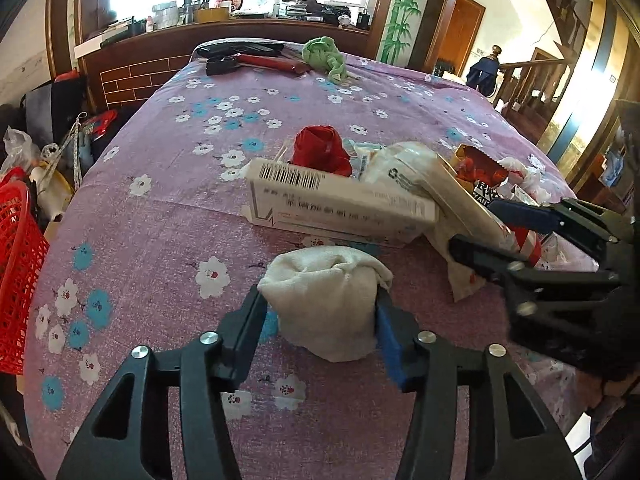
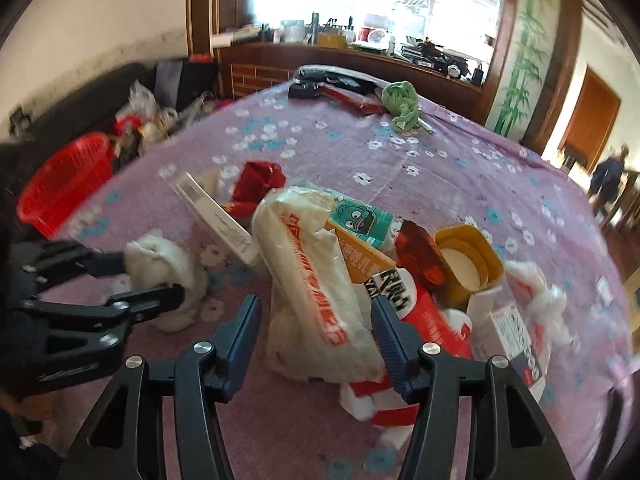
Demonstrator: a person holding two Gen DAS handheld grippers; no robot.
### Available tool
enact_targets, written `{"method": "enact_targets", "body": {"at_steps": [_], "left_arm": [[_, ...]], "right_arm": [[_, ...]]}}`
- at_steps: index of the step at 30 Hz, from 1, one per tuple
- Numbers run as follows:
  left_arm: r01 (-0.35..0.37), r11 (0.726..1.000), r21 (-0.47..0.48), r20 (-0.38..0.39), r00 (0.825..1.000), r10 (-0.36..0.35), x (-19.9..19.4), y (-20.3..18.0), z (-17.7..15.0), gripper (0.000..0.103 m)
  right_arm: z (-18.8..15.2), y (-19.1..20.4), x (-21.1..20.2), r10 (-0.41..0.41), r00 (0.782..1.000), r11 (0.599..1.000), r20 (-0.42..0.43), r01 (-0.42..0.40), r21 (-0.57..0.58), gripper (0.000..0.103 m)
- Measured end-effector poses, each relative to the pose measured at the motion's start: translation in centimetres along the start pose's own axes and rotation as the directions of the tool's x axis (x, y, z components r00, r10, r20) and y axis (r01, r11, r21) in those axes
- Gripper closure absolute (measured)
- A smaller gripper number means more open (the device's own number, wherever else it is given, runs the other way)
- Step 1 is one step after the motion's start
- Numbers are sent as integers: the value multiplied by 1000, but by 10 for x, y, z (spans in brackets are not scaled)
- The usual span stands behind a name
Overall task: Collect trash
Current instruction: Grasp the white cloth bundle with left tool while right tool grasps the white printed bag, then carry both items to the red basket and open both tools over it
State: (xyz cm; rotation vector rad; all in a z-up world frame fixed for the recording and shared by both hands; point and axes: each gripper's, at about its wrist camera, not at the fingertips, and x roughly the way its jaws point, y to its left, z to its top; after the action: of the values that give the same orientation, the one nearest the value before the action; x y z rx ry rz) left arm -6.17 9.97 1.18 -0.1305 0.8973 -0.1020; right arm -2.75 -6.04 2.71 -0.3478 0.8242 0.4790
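Note:
A pile of trash lies on the pink flowered tablecloth (image 1: 160,220). My left gripper (image 1: 320,308) has its fingers on both sides of a crumpled white tissue wad (image 1: 328,300), touching it; it also shows in the right wrist view (image 2: 164,276). My right gripper (image 2: 316,320) is open around a white plastic bag with red print (image 2: 312,280); it shows in the left wrist view (image 1: 496,228) too. A long white box with a barcode (image 1: 332,200), a red crumpled wrapper (image 1: 320,150), a yellow cup (image 2: 468,260) and red-white packets (image 2: 432,320) lie in the pile.
A red plastic basket (image 2: 64,196) stands off the table's left edge, also in the left wrist view (image 1: 16,272). A green cloth (image 1: 324,54) and dark and red tools (image 1: 248,58) lie at the far end. Bags and clutter fill the floor at left.

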Motion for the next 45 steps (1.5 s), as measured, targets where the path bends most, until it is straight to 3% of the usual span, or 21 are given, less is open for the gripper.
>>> {"method": "enact_targets", "body": {"at_steps": [4,5,7,12,22,34,45], "left_arm": [[13,1000,-5,-7,1000,-13,4,-1,2,55],[25,1000,3,-7,1000,-25,4,-3,2,62],[22,1000,12,1,1000,-22,2,-6,1,64],[47,999,13,21,999,-47,-7,-11,0,67],[57,998,31,95,994,-60,-42,-16,2,67],[-45,999,-18,163,985,47,-74,13,0,67],[-126,981,-151,226,961,158,-116,89,-3,67]], "right_arm": [[-3,1,3,-25,1000,1000,0,25,-5,68],[-4,0,2,-17,1000,1000,-1,17,7,71],[-8,-6,-2,14,1000,999,5,-14,44,74],[-17,-13,-20,65,997,992,46,-69,110,74],[-22,-15,-56,87,988,979,124,-108,172,74],[-8,7,-60,174,977,969,123,-192,158,74],[36,63,-52,295,951,950,92,-302,75,74]]}}
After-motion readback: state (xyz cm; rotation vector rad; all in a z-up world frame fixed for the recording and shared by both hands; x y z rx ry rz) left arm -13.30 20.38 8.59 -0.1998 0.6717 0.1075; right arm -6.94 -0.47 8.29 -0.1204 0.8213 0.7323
